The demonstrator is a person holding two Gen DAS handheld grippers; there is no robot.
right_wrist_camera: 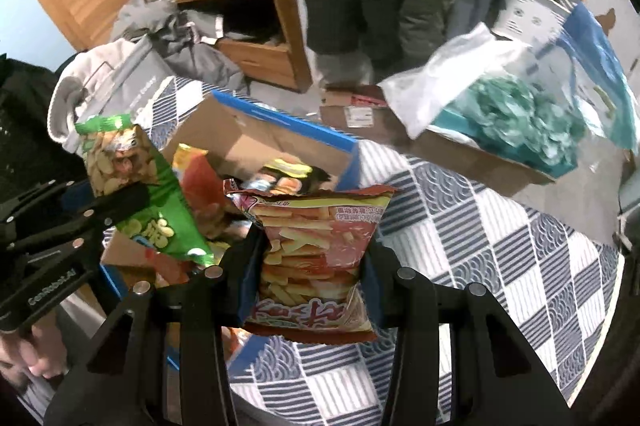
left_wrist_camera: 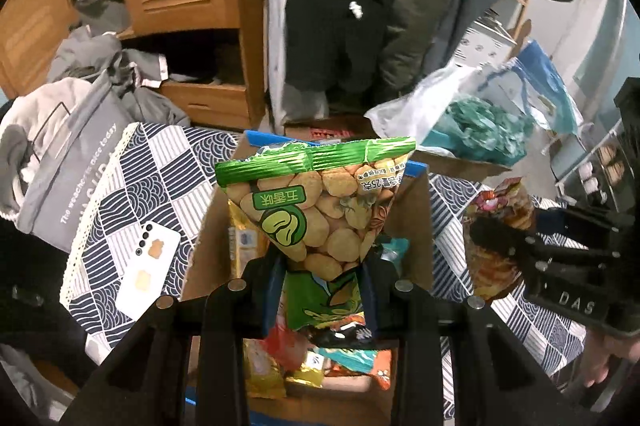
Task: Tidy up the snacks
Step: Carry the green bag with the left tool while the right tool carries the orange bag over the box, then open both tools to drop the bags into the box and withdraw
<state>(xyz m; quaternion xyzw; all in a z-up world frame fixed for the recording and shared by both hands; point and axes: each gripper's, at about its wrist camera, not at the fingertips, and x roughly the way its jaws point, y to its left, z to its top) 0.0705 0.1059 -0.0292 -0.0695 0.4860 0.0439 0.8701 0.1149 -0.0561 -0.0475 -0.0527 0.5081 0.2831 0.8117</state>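
Glossy green bean bag [left_wrist_camera: 320, 201], upright, top seam up, clamped in my left hand-held gripper [left_wrist_camera: 324, 266] over the cardboard box [left_wrist_camera: 208, 238]; my right hand-held gripper [right_wrist_camera: 312, 258] grips a crinkly red fries bag [right_wrist_camera: 316, 250], likewise upright.

A shiny green snack bag with pictures of tan beans [left_wrist_camera: 320, 209] is held up above an open brown cardboard box with blue edges [left_wrist_camera: 212, 226]. The box is full of other bright snack packs [left_wrist_camera: 280, 358]. A red and orange crinkly bag showing fried sticks [right_wrist_camera: 316, 258] is held up beside the box, over the checked cloth.
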